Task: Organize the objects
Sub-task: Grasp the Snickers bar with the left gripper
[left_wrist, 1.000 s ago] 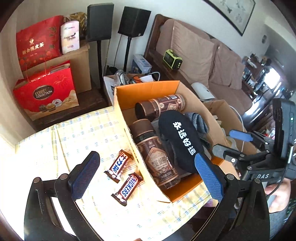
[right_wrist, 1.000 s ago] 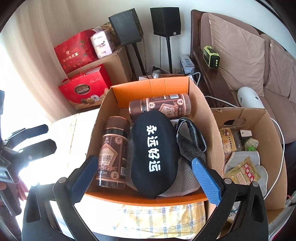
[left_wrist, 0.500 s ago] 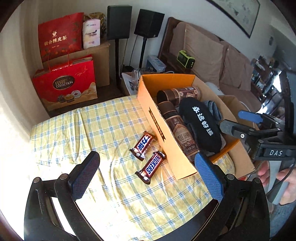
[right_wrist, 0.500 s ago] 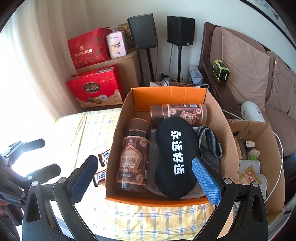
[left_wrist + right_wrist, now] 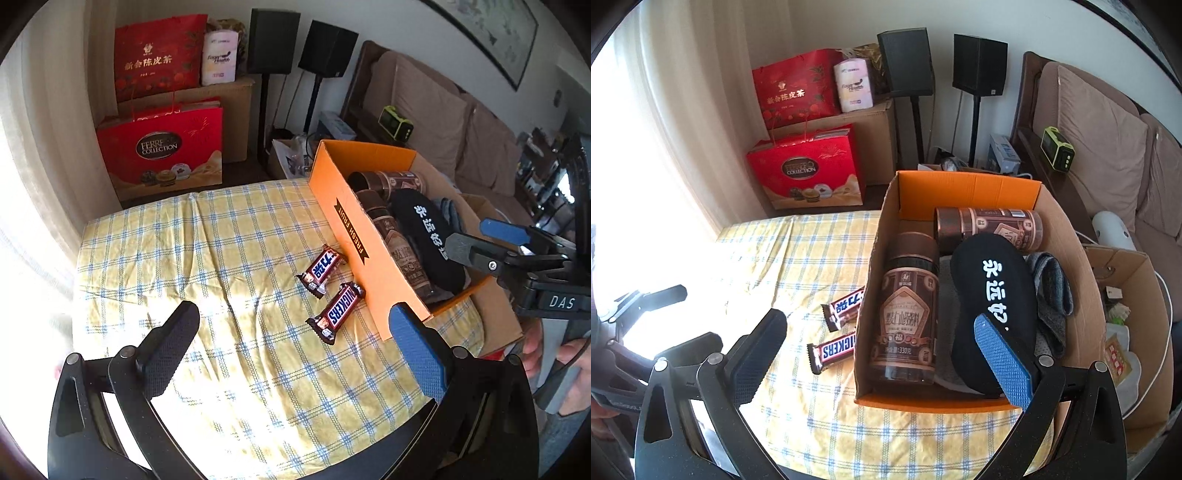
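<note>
Two Snickers bars lie on the checked yellow cloth beside an orange cardboard box point(image 5: 354, 236): the nearer bar point(image 5: 337, 312) and the farther bar point(image 5: 322, 270). The same bars show in the right wrist view, nearer point(image 5: 833, 350) and farther point(image 5: 846, 305). Inside the box point(image 5: 967, 188) are two brown jars point(image 5: 908, 317) point(image 5: 990, 225), a black pouch with white characters point(image 5: 993, 310) and a grey sock point(image 5: 1051, 291). My left gripper point(image 5: 293, 349) is open and empty, hovering short of the bars. My right gripper point(image 5: 879, 354) is open and empty above the box's near edge.
Red gift bags point(image 5: 162, 147) and a brown carton stand on the floor beyond the table. Two black speakers point(image 5: 273, 40) on stands and a sofa point(image 5: 436, 107) lie behind. Another open carton point(image 5: 1123, 325) with small items sits right of the orange box. A hand point(image 5: 570, 354) holds the right gripper.
Both grippers have pulled back and up from the box, so more of the cloth and both Snickers bars are in view. Both stay open.
</note>
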Demonstrator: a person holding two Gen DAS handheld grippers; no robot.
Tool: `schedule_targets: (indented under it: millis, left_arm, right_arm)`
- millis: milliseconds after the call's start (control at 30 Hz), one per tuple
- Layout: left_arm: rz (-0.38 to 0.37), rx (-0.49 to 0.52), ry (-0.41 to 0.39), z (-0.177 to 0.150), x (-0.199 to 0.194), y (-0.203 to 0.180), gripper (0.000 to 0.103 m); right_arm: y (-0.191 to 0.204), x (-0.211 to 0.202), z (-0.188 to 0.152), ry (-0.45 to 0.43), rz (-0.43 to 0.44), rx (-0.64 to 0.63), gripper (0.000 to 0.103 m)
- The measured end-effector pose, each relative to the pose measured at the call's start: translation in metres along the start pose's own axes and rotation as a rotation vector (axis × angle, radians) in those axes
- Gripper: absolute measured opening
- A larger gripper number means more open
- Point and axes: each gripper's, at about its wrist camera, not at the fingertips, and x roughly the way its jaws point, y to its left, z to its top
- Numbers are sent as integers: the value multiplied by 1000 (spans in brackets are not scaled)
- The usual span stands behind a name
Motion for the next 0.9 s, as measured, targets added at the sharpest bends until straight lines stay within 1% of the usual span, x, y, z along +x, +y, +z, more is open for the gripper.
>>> schedule_targets:
  millis: [200,267,367,433,533,633,733,800,833,900]
  left_arm:
    - [-6,5,19,-23,31,-1,103]
    - [-15,26,31,-30,45,-5,102]
    - [-45,77,21,-38,64,-15,101]
    - [-78,116,18,-41,76,-21,96]
    - [-94,156,33,-44,94,-28,94]
    - [-88,163,49,-45,109,-30,93]
    - [-104,156,60,-44,120,-30,88]
    - [-103,159,66,-43,126,-31,88]
    - [-104,165,70,-43,129,-33,87]
    - [-109,174,87,-43,134,-35,72]
  right_arm:
    - [3,2,0,-13,25,5,102]
    - [2,4,0,-13,31,12,102]
    - [1,5,-1,-18,43,22,102]
    - [-2,5,-2,-27,63,38,102]
    - [-7,3,-5,-43,76,54,102]
    - [-14,6,-7,-36,84,69,102]
    - [-20,10,-8,-25,82,78,102]
    - [-24,12,-9,-23,84,85,102]
    - [-25,14,-9,-22,88,90,102]
    - [-27,16,-11,-16,92,97,102]
